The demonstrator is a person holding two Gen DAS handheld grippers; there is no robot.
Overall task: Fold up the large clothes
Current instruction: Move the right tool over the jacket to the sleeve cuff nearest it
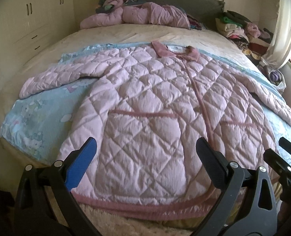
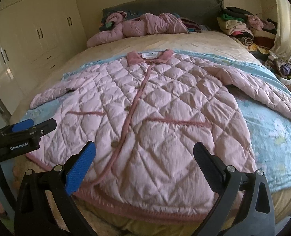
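Pink quilted jacket [image 1: 145, 102] is laid flat, front up, on a light blue cartoon-print blanket [image 1: 37, 114] over the bed [image 1: 125, 33]. It is buttoned, w/ darker pink collar [image 2: 149, 56], placket, pocket trims and hem; both sleeves are spread outward. Hem lies at the near bed edge. Left gripper [image 1: 145, 157] is held above the hem area w/ jaws wide apart, nothing gripped. Right gripper [image 2: 144, 157] is likewise spread open over the lower front, empty. A crumpled pink garment [image 1: 137, 15] is seen by the grey headboard [image 1: 184, 5]; a clothes pile [image 2: 241, 29] sits at the far right corner. Wardrobe [image 2: 37, 25] stands left.
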